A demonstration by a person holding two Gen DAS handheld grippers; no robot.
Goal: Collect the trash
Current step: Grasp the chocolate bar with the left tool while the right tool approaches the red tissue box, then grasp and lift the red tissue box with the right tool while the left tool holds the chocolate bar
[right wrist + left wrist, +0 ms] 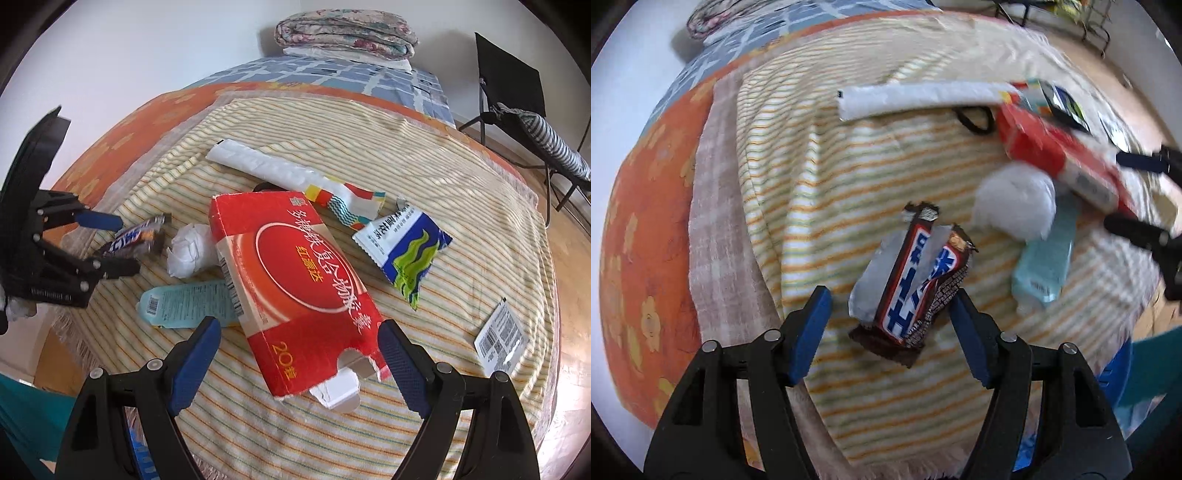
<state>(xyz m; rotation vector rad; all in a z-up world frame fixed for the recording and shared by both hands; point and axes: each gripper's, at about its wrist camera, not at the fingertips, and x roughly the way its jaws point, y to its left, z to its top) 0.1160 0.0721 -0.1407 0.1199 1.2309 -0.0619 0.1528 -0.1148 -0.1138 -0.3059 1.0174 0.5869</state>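
So there's a bed covered with a yellow-and-orange striped towel blanket (461, 192), and the trash is scattered all over it. The left gripper (888, 325) has its blue-padded jaws spread wide on either side of a torn brown, blue and white candy bar wrapper (912, 284), lying flat on the blanket; nothing pinched yet, looks like it's lined up so the pads can squeeze the wrapper across its narrow width. The right gripper (299, 354) is also wide open, straddling the near end of a flattened red cardboard medicine box (291, 284), whose torn flap sticks out toward the camera, probably the easiest bit to grab. The box lies partly over a pale teal plastic packet (184, 304) and sits right beside a crumpled white tissue ball (190, 251). Further back there's a long white paper sleeve (258, 162), a blue-and-green foil sachet (402, 251), and a small white barcode packet (500, 339) well off to the side. Nothing's collected yet, judging by this.
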